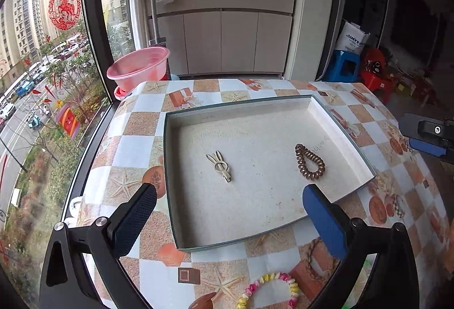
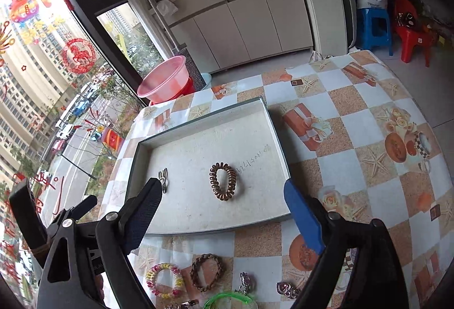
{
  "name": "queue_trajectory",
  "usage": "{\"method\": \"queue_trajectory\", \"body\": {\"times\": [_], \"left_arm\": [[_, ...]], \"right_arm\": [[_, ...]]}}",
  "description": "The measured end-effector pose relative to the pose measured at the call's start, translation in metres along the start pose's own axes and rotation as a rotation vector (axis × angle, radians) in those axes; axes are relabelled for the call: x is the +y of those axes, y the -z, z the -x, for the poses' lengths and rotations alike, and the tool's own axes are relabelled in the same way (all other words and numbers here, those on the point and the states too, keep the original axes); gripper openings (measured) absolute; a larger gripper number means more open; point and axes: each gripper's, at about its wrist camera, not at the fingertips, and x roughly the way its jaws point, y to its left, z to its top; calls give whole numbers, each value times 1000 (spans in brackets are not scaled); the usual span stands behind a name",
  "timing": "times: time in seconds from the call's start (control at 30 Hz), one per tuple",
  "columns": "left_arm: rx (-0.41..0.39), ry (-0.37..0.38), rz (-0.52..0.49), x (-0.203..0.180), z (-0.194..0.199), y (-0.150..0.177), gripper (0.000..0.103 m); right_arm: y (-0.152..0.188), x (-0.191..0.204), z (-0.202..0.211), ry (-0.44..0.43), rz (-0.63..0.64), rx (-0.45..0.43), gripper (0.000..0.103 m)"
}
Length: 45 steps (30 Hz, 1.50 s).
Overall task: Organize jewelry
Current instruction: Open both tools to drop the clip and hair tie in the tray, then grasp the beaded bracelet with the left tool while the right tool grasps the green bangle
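Note:
A shallow white tray (image 1: pixel 198 223) with a dark rim lies on the checkered tablecloth; it also shows in the right wrist view (image 2: pixel 198 212). In it lie a bunny-shaped hair clip (image 1: pixel 220 166) (image 2: pixel 163 179) and a brown spiral hair tie (image 1: pixel 309 158) (image 2: pixel 223 182). My left gripper (image 1: pixel 229 209) is open and empty above the tray's near edge. My right gripper (image 2: pixel 222 211) is open and empty above the tray's near part. In front of the tray lie a pink-yellow spiral tie (image 2: pixel 164 279) (image 1: pixel 269 290), a braided brown band (image 2: pixel 207 270), a green bangle (image 2: pixel 227 300) and small silver-pink pieces (image 2: pixel 285 290).
The table stands against a large window (image 1: pixel 42 81) on the left. A pink basin (image 1: pixel 139 67) sits past the table's far left corner. White cabinets (image 1: pixel 227 39) stand behind. Blue (image 2: pixel 374 27) and red (image 2: pixel 411 36) stools stand at the far right.

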Motion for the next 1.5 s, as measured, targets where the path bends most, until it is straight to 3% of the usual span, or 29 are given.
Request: {"method": "queue_trajectory", "body": {"times": [0.23, 0.43, 0.6, 0.87, 1.07, 1.5], "left_arm": [[10, -8, -38, -4, 24, 32, 103], [3, -23, -61, -5, 34, 53, 103], [56, -23, -69, -2, 27, 70, 103], [138, -63, -68, 2, 7, 100, 103], [177, -67, -45, 6, -7, 109, 103], [198, -72, -63, 1, -21, 111, 103]], "right_arm": [[17, -9, 40, -2, -22, -57, 103], [39, -11, 57, 22, -5, -22, 103], [64, -11, 61, 26, 12, 27, 103], [113, -22, 40, 74, -4, 150, 103], [141, -24, 11, 159, 23, 254, 103], [153, -18, -18, 254, 68, 312, 103]]}}
